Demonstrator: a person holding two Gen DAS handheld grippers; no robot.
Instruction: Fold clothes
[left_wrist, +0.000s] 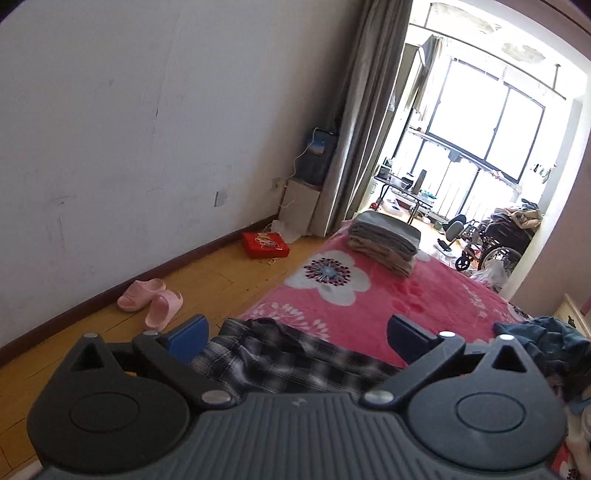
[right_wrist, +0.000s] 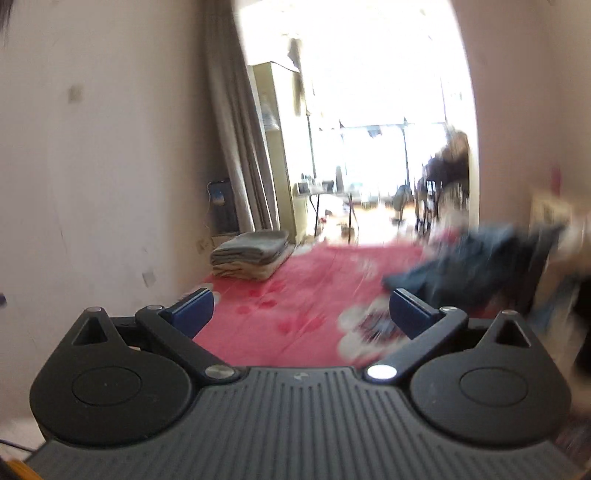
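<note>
- Nearest the left wrist camera, the left gripper stands with its jaws spread wide and nothing between them; it hovers just over the near edge of the bed.
- Directly under and between those blue fingers lies a crumpled plaid garment, rumpled and unfolded on the pink floral blanket.
- On the other side, the right gripper is likewise wide and empty, over bare blanket; its view is smeared, so it is probably moving.
- Just beyond the right gripper's right finger sits a loose heap of dark blue clothing, blurred but clearly unfolded; the same heap shows at the right edge of the left view.
- Farther out, at the far corner of the bed, a neat stack of folded clothes rests in grey and beige layers.
- On the wooden floor beside the bed lie a pair of pink slippers and a red box.
- Judging by this layout, the step in hand is picking up the next garment, with some pieces already done.
- The next move likely calls for lowering the left gripper onto an edge of the plaid garment, closing on it, then spreading it flat.
</note>
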